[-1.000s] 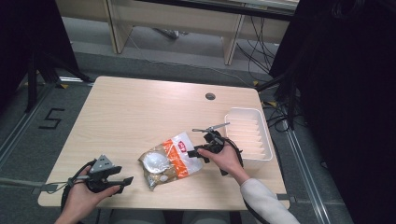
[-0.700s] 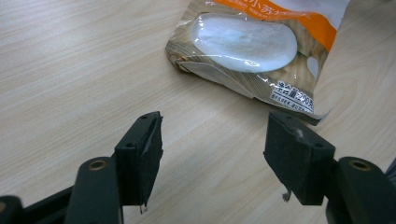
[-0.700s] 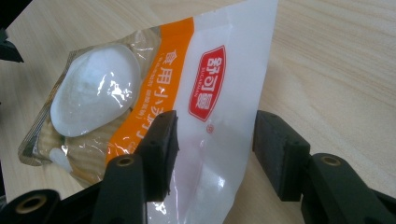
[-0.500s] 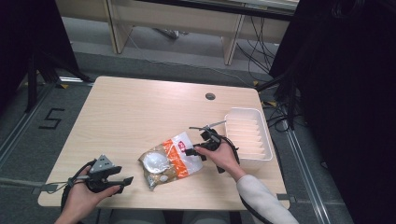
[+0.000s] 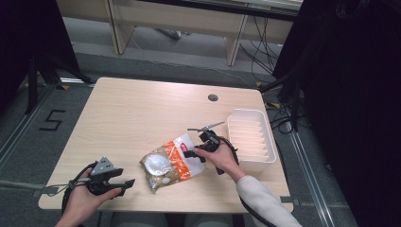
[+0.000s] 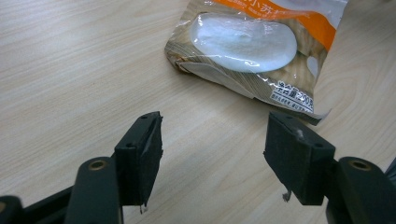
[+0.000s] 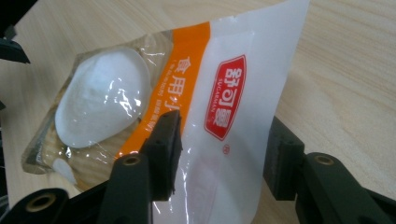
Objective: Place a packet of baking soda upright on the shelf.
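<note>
A clear snack bag (image 5: 172, 163) with an orange band, a red logo and a white round piece inside lies on the wooden table near the front. My right gripper (image 5: 190, 152) is at the bag's white end. In the right gripper view the bag (image 7: 140, 93) passes between the jaws of that gripper (image 7: 222, 149), one jaw in front of the film and one behind, still apart. My left gripper (image 5: 124, 183) rests open near the front left edge. In the left gripper view the bag (image 6: 247, 42) lies just beyond the left gripper (image 6: 212, 154), untouched.
A white ribbed tray (image 5: 250, 113) stands at the table's right side, close behind my right hand. A small round cable hole (image 5: 213, 97) sits at the back of the table (image 5: 142, 109). Dark floor and cables surround the table.
My right gripper has crept a little left onto the bag's white end. The left gripper has stayed where it was.
</note>
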The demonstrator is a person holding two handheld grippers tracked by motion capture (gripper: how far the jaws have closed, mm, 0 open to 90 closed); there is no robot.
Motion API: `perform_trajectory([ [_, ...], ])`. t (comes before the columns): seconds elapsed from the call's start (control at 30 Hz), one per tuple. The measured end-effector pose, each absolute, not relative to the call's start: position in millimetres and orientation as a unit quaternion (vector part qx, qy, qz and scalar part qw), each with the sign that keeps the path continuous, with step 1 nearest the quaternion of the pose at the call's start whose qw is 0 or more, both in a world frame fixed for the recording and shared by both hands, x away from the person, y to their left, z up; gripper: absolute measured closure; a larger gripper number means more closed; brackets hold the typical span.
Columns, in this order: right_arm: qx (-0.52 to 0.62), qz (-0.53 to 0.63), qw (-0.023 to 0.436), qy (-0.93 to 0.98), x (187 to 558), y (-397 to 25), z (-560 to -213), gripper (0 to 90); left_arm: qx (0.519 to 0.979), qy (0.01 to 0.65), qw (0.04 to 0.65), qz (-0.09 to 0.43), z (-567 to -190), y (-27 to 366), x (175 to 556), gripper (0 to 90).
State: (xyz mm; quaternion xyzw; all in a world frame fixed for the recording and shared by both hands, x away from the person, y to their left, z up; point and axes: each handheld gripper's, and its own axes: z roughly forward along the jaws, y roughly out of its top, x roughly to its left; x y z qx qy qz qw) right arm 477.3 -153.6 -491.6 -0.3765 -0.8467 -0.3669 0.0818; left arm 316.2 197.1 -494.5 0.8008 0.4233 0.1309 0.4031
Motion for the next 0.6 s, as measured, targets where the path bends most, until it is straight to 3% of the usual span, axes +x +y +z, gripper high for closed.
perform_trajectory([
  [0.23, -0.357, -0.371, 0.081, -0.854, 478, -149, -492, 61.5, 0.804, 0.419, 0.401, 0.129, -494, 198, 316, 36.1],
  [0.6, -0.339, -0.353, 0.072, -0.869, 475, -135, -491, 82.7, 0.801, 0.423, 0.404, 0.132, -494, 197, 316, 36.0],
])
